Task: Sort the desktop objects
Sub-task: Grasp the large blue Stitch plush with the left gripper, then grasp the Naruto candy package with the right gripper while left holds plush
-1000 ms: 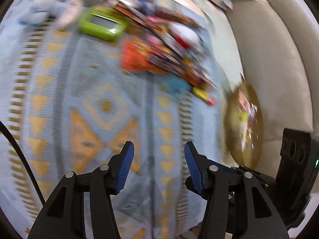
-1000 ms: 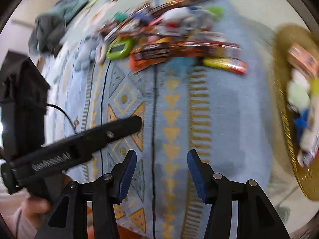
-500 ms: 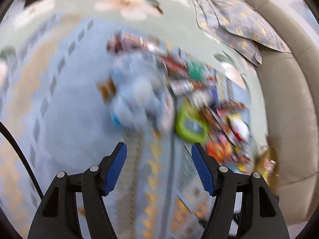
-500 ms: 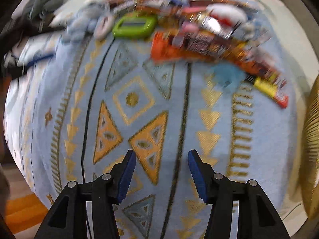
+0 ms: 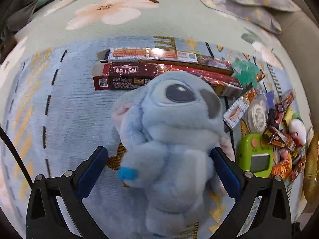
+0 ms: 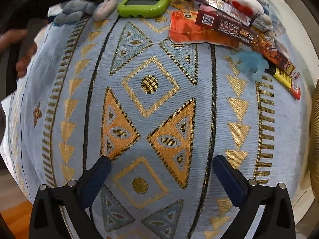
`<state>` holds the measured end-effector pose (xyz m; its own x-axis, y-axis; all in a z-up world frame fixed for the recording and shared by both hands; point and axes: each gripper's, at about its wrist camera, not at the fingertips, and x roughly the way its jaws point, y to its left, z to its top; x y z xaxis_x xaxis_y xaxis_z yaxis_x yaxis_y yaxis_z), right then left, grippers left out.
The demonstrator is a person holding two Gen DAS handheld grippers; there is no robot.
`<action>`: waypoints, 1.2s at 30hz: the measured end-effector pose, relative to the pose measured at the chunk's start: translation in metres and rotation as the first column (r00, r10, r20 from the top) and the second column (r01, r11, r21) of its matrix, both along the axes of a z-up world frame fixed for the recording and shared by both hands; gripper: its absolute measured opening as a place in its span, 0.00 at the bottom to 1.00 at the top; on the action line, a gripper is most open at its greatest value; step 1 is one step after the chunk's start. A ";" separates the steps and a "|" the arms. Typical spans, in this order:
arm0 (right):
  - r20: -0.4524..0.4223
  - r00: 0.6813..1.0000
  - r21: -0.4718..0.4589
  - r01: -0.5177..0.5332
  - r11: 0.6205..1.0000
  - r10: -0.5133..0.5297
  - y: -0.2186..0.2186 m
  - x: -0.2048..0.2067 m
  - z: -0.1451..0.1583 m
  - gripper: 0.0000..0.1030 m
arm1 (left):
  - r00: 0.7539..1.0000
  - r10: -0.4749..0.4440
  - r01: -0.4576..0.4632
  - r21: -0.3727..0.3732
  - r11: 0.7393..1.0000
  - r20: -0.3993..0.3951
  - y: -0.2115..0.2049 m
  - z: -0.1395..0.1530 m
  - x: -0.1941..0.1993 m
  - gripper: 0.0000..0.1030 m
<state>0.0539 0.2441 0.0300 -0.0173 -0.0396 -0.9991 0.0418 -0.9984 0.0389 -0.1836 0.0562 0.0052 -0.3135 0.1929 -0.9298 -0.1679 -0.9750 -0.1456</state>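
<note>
A light blue plush toy lies on the patterned blue cloth, and my left gripper straddles its body. Its jaws are opening and stand wide. The right pad is against the plush's side, while the left pad stands clear of it. My right gripper points down over bare cloth; its jaws are opening too, with nothing between them. In the right wrist view the plush sits at the far left under the left gripper's dark body.
To the plush's right lies a heap: a green handheld device, long red boxes, an orange packet, a blue rubbery figure and a white plush. A gold basket is at the right edge. A hand shows at left.
My left gripper swung from bare cloth over to the plush and its jaws spread around it. The right gripper sank closer to the cloth and its jaws widened.
</note>
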 end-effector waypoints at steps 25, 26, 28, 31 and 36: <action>-0.102 0.644 -0.320 0.700 0.638 -0.758 0.174 -0.070 0.047 0.45 | 0.998 -0.048 0.054 0.197 0.979 -0.036 -0.006 0.048 0.088 0.39; -0.075 0.612 -0.334 0.728 0.598 -0.787 0.178 -0.075 0.041 0.44 | 0.998 -0.059 0.063 0.197 0.978 -0.029 -0.002 0.047 0.092 0.39; -0.046 0.570 -0.339 0.764 0.549 -0.821 0.166 -0.078 0.034 0.43 | 0.997 -0.077 0.080 0.198 0.977 -0.021 0.004 0.046 0.096 0.39; -0.051 0.506 -0.322 0.808 0.494 -0.861 0.154 -0.087 0.023 0.44 | 0.996 -0.091 0.091 0.205 0.975 -0.011 0.010 0.045 0.100 0.39; -0.153 0.603 -0.261 0.739 0.621 -0.783 0.137 -0.109 0.028 0.19 | 0.996 -0.094 0.093 0.203 0.975 -0.005 0.013 0.045 0.102 0.39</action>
